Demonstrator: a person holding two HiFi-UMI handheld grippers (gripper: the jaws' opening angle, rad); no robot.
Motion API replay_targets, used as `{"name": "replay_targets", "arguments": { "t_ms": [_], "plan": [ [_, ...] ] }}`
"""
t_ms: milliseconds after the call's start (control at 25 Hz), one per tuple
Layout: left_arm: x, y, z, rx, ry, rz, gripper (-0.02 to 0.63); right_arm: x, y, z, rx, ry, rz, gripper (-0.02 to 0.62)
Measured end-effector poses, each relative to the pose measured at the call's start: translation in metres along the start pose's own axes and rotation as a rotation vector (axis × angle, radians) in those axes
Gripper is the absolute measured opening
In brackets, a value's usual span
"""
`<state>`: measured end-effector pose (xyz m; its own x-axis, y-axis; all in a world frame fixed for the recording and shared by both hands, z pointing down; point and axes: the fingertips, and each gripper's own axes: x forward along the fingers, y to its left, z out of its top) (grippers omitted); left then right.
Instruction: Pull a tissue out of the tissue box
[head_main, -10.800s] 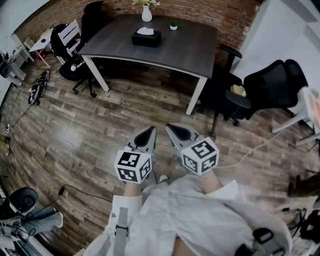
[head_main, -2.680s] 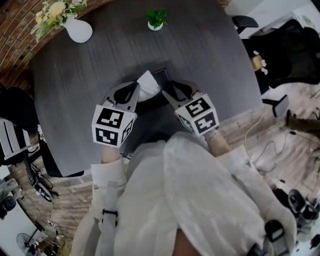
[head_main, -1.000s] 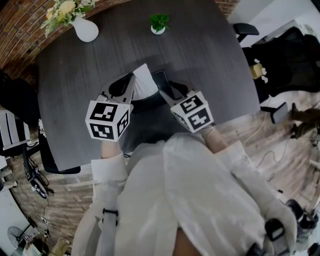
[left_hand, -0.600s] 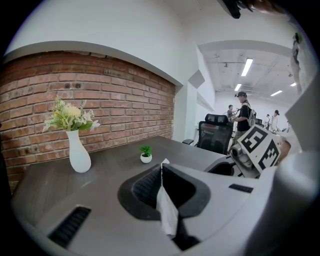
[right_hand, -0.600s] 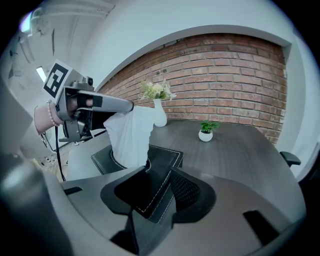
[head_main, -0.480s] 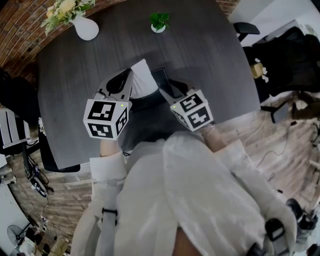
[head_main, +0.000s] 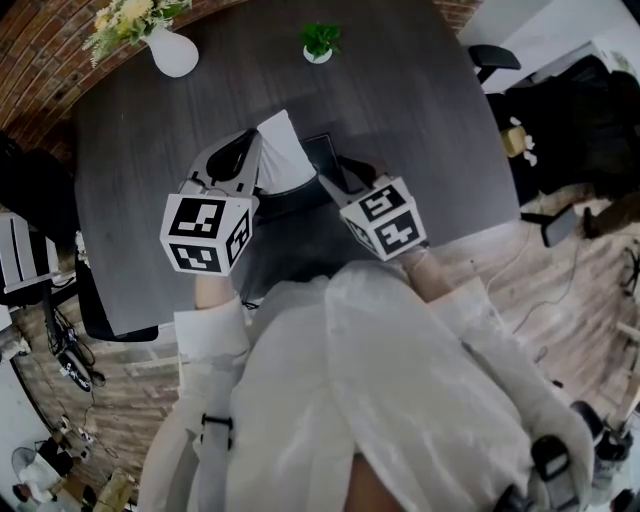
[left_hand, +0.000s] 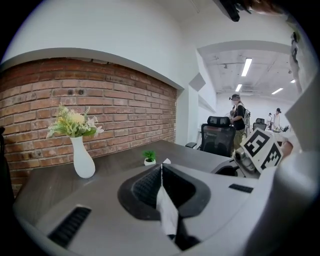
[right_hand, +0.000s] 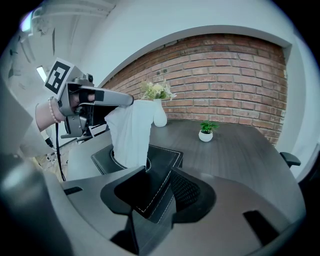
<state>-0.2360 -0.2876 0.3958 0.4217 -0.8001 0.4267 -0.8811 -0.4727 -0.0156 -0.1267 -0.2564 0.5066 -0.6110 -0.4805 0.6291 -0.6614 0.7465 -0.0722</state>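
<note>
At our twelve o'clock, our left gripper (head_main: 258, 142) is pinching the white paper tissue (head_main: 284, 156) rising from the black leather tissue box (right_hand: 159, 161) our right gripper (head_main: 334, 182) is clamping; jerking, we are risking tearing.

My right gripper (right_hand: 159, 174) clamps the near corner of the black tissue box (right_hand: 161, 153) on the tabletop (right_hand: 240, 155). Above the box's left side, the left gripper (right_hand: 131, 101) pinches a white tissue (right_hand: 131, 132) that hangs into the box's opening. Behind the box stand a white vase (right_hand: 160, 117) and, further right, a small potted plant (right_hand: 206, 131).
</note>
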Motion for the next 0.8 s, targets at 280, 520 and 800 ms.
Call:
{"name": "replay_targets", "arguments": {
  "t_ms": [280, 520, 800],
  "plan": [
    [-0.003, 0.006, 0.002, -0.015, -0.011, 0.026, 0.009, 0.000, -0.001, -0.001, 0.004, -0.006, 0.003, 0.140],
    [-0.008, 0.015, 0.014, -0.024, -0.056, 0.059, 0.009, 0.000, -0.001, -0.001, 0.008, -0.009, 0.004, 0.140],
    [-0.017, 0.022, 0.032, -0.022, -0.107, 0.081, 0.009, -0.001, 0.000, -0.002, 0.005, -0.007, 0.008, 0.140]
  ]
}}
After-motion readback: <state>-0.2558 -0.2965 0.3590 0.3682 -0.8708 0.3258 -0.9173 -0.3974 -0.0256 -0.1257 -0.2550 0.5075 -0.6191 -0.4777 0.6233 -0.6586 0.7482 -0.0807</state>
